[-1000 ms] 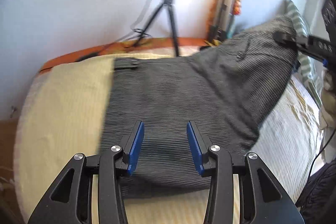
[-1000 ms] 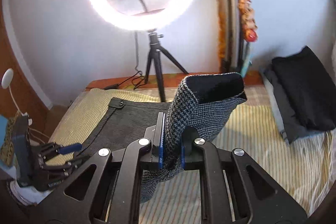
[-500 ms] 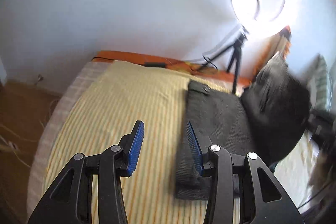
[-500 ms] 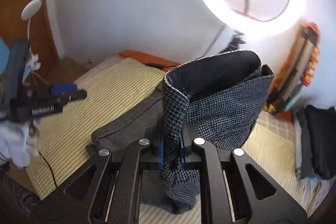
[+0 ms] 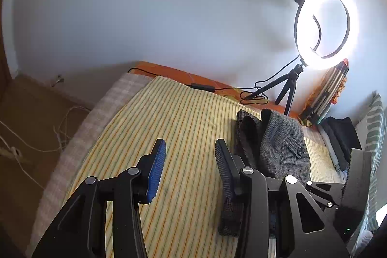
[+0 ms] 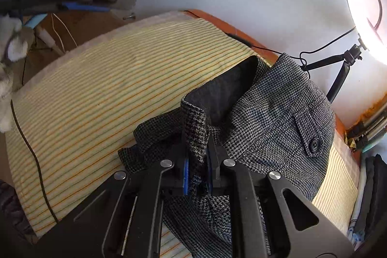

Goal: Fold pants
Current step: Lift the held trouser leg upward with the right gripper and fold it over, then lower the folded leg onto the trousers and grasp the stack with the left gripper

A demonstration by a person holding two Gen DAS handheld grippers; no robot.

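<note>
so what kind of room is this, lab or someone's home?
Most likely a home bedroom set up for recording. The pants lie on a bed with a striped yellow sheet, a ring light stands on a small tripod at the wall, and folded dark clothes sit beside a striped pillow.

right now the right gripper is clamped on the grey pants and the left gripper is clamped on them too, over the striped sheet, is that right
Not quite. The right gripper is shut on the grey pants, as the right wrist view shows. But the left gripper holds nothing: the left wrist view shows its blue pads apart with only the striped sheet between them, the pants lying off to one side.
</note>
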